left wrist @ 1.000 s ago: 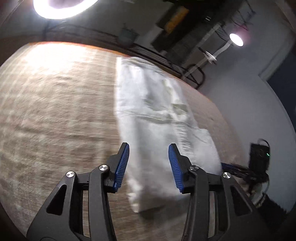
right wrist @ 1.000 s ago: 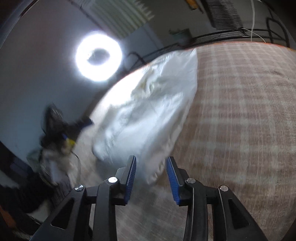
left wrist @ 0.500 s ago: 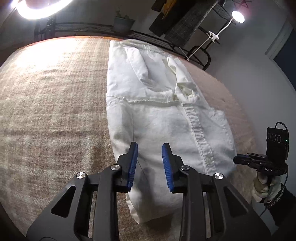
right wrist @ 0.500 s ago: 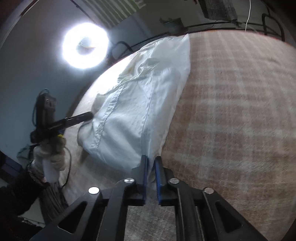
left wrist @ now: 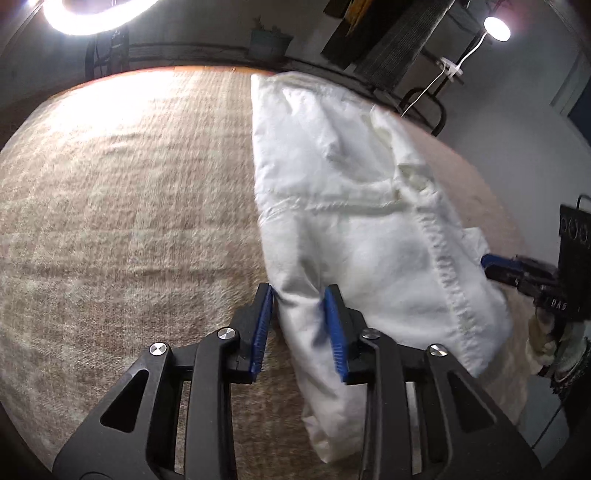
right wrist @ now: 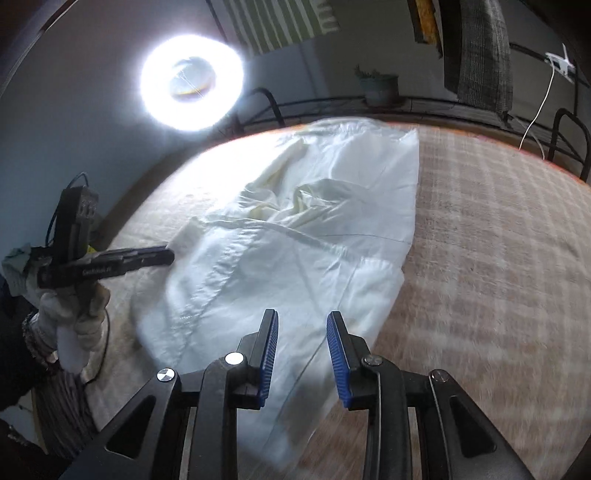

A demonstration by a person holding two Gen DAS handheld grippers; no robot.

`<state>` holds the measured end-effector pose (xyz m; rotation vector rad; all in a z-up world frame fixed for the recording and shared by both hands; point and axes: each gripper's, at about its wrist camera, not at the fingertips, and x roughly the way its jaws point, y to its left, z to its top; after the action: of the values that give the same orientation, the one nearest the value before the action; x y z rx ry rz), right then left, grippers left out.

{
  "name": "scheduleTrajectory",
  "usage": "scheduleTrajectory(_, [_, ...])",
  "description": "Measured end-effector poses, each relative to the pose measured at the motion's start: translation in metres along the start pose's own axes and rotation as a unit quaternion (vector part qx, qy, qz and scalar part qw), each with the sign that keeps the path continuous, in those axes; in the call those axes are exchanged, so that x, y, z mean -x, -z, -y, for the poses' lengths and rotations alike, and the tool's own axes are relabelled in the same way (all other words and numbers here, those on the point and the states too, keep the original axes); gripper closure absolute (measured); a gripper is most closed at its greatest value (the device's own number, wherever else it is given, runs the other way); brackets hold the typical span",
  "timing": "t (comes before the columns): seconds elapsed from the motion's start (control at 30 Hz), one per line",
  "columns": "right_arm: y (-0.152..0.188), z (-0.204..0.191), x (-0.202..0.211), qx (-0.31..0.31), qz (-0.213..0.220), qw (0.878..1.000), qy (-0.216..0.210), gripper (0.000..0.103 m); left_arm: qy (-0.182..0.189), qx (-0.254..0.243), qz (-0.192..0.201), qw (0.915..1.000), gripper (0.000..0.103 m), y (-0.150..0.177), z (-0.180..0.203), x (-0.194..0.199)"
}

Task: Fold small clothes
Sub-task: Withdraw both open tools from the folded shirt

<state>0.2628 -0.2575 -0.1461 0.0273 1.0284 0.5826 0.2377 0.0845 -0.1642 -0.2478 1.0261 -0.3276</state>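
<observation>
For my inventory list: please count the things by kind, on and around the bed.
White garment: 1
Grippers, left and right: 2
Lamps, ring lamp and small lamp: 2
Potted plant: 1
Total: 6

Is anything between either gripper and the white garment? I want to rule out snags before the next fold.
Nothing visible. The white garment already lies between the opening jaws of the left gripper and the right gripper, on the checked blanket, which is bare around it.

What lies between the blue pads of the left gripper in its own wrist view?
The white garment: its near edge lies between the left gripper's opening jaws.
</observation>
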Motion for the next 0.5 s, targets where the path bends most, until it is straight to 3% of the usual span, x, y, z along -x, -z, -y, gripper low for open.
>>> scheduleTrajectory(0.07, [-0.003, 0.008, -0.016, 0.001, -0.027, 0.999, 0.022, 0.081, -0.001, -0.008, 0.001, 1.0000, 0.068, -0.001, 0.001, 0.001])
scheduleTrajectory(0.2, [-0.016, 0.006, -0.022, 0.027, -0.060, 0.997, 0.027, 0.080, 0.000, -0.026, 0.003, 0.9997, 0.068, -0.014, 0.003, 0.010])
scheduleTrajectory(0.37, [-0.048, 0.026, 0.001, 0.010, -0.025, 1.000, -0.011, 0.067, 0.014, -0.005, 0.030, 0.9994, 0.062, -0.064, -0.012, 0.014])
scheduleTrajectory(0.5, [-0.082, 0.057, 0.003, -0.027, 0.009, 1.000, 0.007, 0.061, 0.015, 0.022, 0.036, 0.9990, 0.061, -0.110, -0.032, -0.005])
